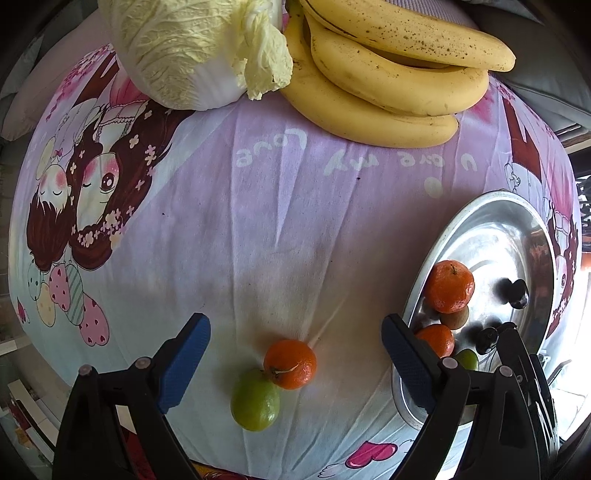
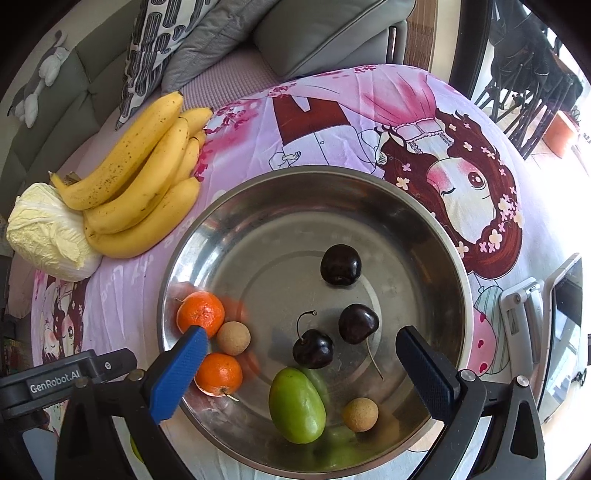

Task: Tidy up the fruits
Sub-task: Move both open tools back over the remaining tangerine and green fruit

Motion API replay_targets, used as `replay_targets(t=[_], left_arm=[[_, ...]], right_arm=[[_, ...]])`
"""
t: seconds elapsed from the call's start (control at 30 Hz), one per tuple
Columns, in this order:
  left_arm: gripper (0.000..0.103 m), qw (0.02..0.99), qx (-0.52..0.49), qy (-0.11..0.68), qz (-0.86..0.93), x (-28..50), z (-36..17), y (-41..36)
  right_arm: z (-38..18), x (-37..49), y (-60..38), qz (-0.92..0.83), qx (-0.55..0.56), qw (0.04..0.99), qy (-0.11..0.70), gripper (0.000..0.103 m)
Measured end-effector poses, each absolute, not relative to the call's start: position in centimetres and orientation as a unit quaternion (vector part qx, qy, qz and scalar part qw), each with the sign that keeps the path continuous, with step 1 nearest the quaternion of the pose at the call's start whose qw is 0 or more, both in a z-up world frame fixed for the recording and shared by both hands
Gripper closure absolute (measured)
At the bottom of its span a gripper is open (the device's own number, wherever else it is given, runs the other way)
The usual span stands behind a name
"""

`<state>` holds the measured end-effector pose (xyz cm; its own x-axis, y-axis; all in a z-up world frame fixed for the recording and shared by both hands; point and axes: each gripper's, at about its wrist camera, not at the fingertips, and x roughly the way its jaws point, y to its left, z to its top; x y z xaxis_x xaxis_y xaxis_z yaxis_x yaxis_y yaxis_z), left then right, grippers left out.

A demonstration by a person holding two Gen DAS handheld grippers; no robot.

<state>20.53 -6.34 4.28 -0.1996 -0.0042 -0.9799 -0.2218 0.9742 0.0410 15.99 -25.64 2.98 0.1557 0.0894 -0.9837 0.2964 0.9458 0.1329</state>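
In the left wrist view, a mandarin (image 1: 290, 363) and a green fruit (image 1: 255, 399) lie touching on the cloth. My left gripper (image 1: 295, 369) is open above them, empty. The steel bowl (image 1: 480, 218) stands to its right. In the right wrist view, the bowl (image 2: 258, 206) holds two mandarins (image 2: 201, 313) (image 2: 218, 373), three dark cherries (image 2: 340, 264) (image 2: 358, 323) (image 2: 313, 349), a green fruit (image 2: 296, 404) and two longans (image 2: 233, 338) (image 2: 360, 414). My right gripper (image 2: 301, 363) is open over the bowl, empty.
A banana bunch (image 2: 140, 188) and a napa cabbage (image 2: 50, 232) lie at the table's far side, also in the left wrist view (image 1: 388, 74) (image 1: 184, 48). A sofa with cushions (image 2: 314, 33) stands behind. A phone stand (image 2: 532, 314) is at the right.
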Motion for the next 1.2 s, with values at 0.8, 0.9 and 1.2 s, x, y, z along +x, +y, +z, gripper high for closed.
replay_targets(t=[0.8, 0.9, 1.2], left_arm=[[0.009, 0.699, -0.094, 0.704, 0.081, 12.3, 7.0, -1.6], [0.009, 0.708, -0.093, 0.695, 0.084, 11.4, 7.5, -0.8], [0.009, 0.705, -0.122, 0.693, 0.091, 9.4, 7.2, 0.8]], right_arm=[[2.9, 14.4, -20.7, -0.004, 0.116, 0.749, 0.652, 0.0], [2.8, 14.1, -20.4, -0.002, 0.116, 0.747, 0.654, 0.0], [2.9, 13.2, -19.8, 0.0, 0.109, 0.744, 0.659, 0.0]])
